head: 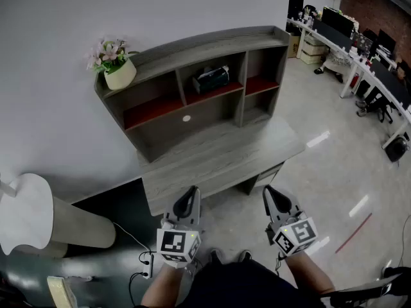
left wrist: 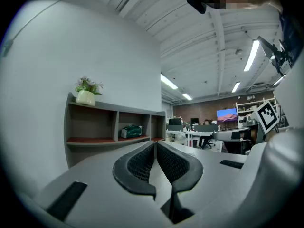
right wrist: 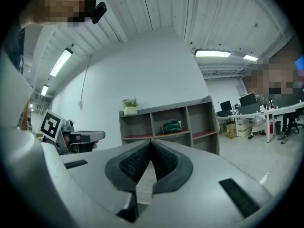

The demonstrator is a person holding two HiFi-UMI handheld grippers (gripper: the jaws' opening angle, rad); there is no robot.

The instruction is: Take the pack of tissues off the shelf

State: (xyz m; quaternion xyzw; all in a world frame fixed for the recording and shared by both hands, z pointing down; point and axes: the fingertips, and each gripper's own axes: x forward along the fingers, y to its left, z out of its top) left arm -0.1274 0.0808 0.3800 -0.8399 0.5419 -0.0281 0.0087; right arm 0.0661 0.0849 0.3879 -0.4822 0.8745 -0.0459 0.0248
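A dark green pack of tissues (head: 212,78) lies in the middle compartment of the grey shelf unit (head: 192,43) that stands on a grey desk (head: 212,156). The same pack (left wrist: 130,131) appears far off in the left gripper view, and the pack (right wrist: 171,126) also sits in the middle cubby in the right gripper view. My left gripper (head: 191,192) hovers at the desk's near edge, jaws shut and empty. My right gripper (head: 271,194) hangs beside it over the floor, also shut with nothing in it. Both point level toward the shelf, well short of it.
A potted pink flower (head: 114,64) stands on the shelf's top left corner. A white round table (head: 26,213) and a dark panel are at the left. Office desks and chairs (head: 359,50) fill the right background. A power strip (head: 146,265) lies on the floor below.
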